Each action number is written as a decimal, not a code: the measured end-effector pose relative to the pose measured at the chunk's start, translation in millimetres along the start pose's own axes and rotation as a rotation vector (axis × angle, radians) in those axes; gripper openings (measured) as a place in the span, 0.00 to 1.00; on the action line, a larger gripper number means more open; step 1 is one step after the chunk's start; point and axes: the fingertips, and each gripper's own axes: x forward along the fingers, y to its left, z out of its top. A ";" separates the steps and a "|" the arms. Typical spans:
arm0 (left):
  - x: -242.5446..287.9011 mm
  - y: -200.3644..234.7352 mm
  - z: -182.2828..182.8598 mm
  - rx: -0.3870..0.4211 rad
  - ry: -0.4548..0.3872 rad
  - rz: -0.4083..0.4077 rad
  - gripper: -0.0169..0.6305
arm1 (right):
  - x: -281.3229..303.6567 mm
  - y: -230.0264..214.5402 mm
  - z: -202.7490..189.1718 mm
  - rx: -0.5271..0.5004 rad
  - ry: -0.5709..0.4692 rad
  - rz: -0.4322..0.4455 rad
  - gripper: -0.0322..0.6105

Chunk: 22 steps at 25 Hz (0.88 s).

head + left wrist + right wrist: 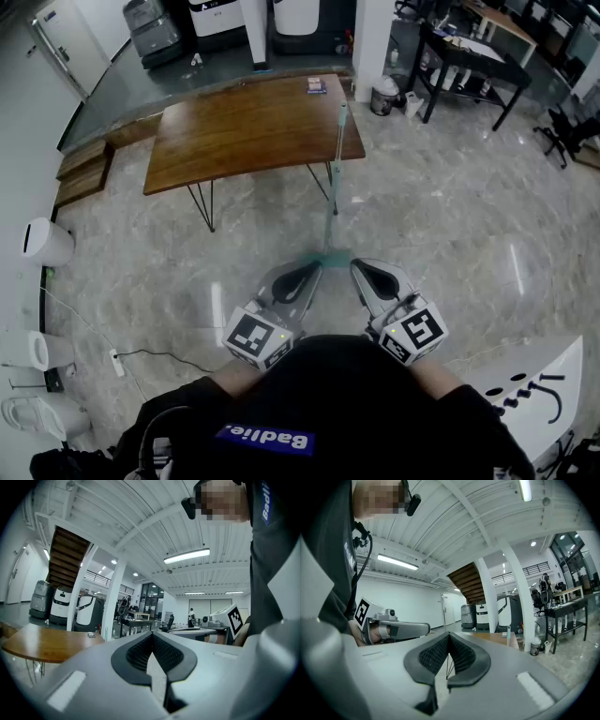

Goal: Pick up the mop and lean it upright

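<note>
leaning on the table (244,131) at its right edge, the mop (335,178) stands upright, just beyond both grippers. left gripper (314,268) and right gripper (360,268) are clenched on nothing. resting on smooth floor (450,225), the mop could slide out and topple.

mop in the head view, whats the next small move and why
Probably just draw both grippers back and leave it: the mop already stands with its handle against the wooden table edge, and the left gripper and right gripper are shut and empty.
</note>
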 end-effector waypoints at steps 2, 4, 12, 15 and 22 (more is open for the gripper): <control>-0.8 1.3 -0.3 -0.004 0.002 0.002 0.06 | 1.1 0.8 -0.1 0.002 0.004 0.002 0.05; -0.8 3.2 -1.6 -0.006 0.001 0.002 0.06 | 3.2 0.4 -0.7 0.004 0.009 0.003 0.05; -3.0 16.6 -5.4 -0.015 -0.012 0.012 0.06 | 16.2 -1.4 -4.7 0.021 0.006 0.017 0.05; -8.8 25.3 -5.4 -0.018 -0.024 0.018 0.06 | 22.1 -0.1 -5.1 0.022 0.008 0.008 0.06; -39.0 56.8 -2.8 -0.015 -0.034 0.022 0.06 | 54.3 28.0 -2.6 -0.002 0.017 0.006 0.06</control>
